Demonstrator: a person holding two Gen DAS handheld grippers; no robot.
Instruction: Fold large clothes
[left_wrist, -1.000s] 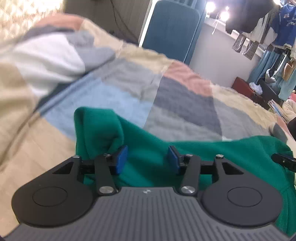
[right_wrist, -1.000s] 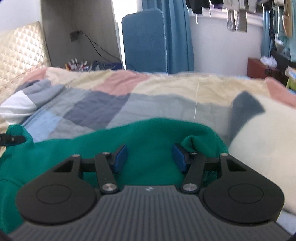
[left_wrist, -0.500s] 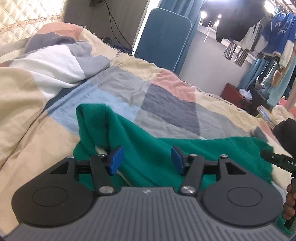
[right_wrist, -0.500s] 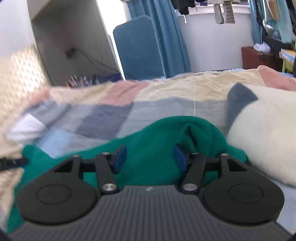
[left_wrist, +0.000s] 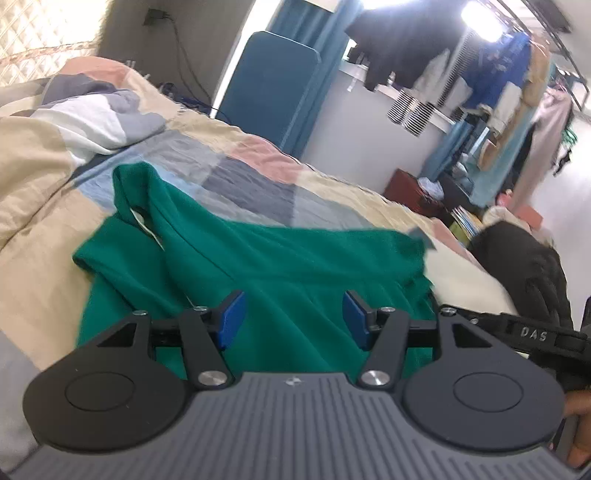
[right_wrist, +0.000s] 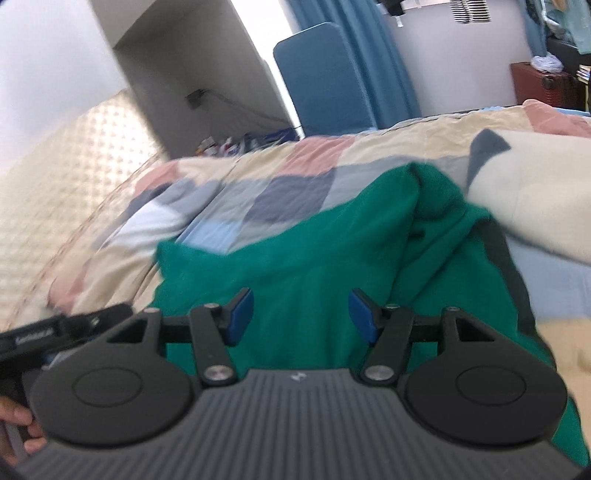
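Two open grippers above a green garment on the bed

Two grippers hang over the bed (left_wrist: 44, 206), each with black arms and blue flat pads. The garment (left_wrist: 280, 266) is green, of soft knit cloth, and lies in loose folds and wrinkles on a patchwork quilt (left_wrist: 243, 177) of beige, pink, grey and light blue squares. A white label shows inside one fold at its far left end.

The left gripper (left_wrist: 293, 322) has its jaws about half wide and nothing is between them; the garment lies below and in front of the pads, apart from them. The right gripper (right_wrist: 301, 313) has jaws that are opening, also with nothing between them, and the green cloth lies under and ahead of the pads. The right view is blurred.

A cream fluffy blanket (right_wrist: 535, 206) lies just beside the garment's right end and touches it. Behind the bed stand a blue padded panel (left_wrist: 273, 88) and blue curtains (right_wrist: 347, 59). A quilted headboard (right_wrist: 59, 177) is at the left. Clothes (left_wrist: 480, 85) hang on a rail at the far right. A dark red box (left_wrist: 406, 188) stands near the wall.
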